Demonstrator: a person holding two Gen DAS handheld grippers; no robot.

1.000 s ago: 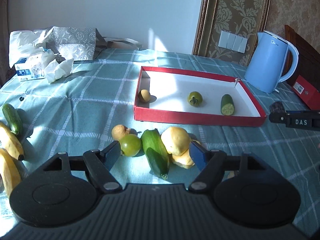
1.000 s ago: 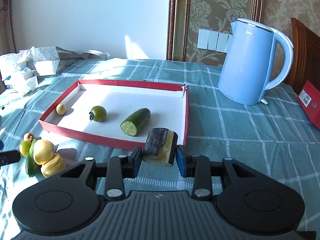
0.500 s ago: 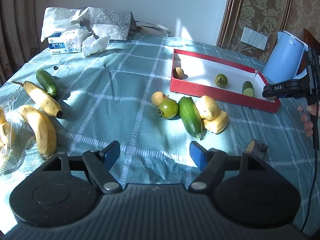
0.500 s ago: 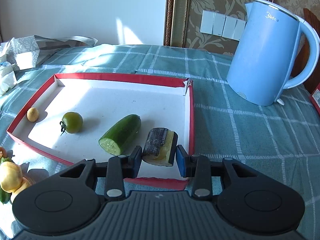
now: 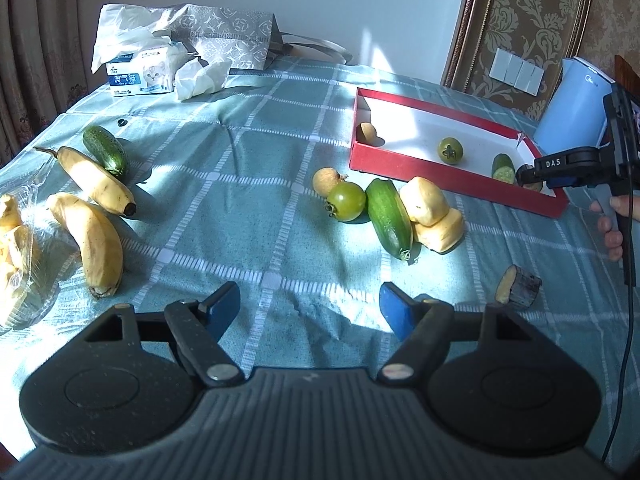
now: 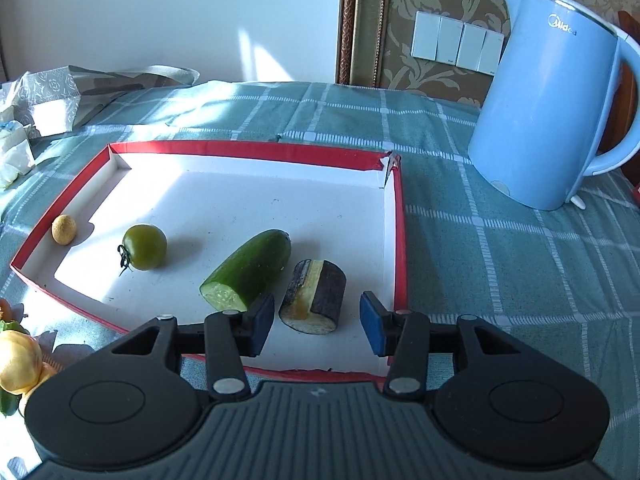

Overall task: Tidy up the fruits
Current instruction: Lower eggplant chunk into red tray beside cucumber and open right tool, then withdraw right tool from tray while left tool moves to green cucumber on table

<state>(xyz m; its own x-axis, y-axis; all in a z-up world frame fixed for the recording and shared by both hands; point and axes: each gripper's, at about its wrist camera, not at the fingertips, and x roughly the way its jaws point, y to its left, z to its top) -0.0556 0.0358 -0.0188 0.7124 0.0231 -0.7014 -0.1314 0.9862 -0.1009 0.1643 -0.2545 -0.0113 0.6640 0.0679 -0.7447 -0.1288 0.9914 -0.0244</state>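
In the right wrist view my right gripper (image 6: pixel 318 322) hangs over the near right corner of the red tray (image 6: pixel 400 240). Its jaws are opening, and a dark-skinned eggplant piece (image 6: pixel 314 298) rests on the tray floor between them, clear of both pads. The tray also holds a cut cucumber half (image 6: pixel 250 268), a green tomato (image 6: pixel 145 246) and a small tan fruit (image 6: pixel 64 229). My left gripper (image 5: pixel 310 312) is open over bare tablecloth, nothing between its fingers. Ahead of it lie a green tomato (image 5: pixel 346 201), a cucumber (image 5: pixel 389 217), a tan fruit (image 5: pixel 326 181) and yellow chunks (image 5: pixel 426 202).
A second eggplant piece (image 5: pixel 518 290) lies at the right of the left gripper. Two bananas (image 5: pixel 98 240) and a small cucumber (image 5: pixel 105 151) lie at the left. A blue kettle (image 6: pixel 548 100) stands right of the tray. Tissue packs and a bag (image 5: pixel 224 36) sit at the back.
My right gripper carried the eggplant piece over the tray, then its jaws parted and the piece now sits on the tray floor. The left gripper drew back from the fruit cluster.
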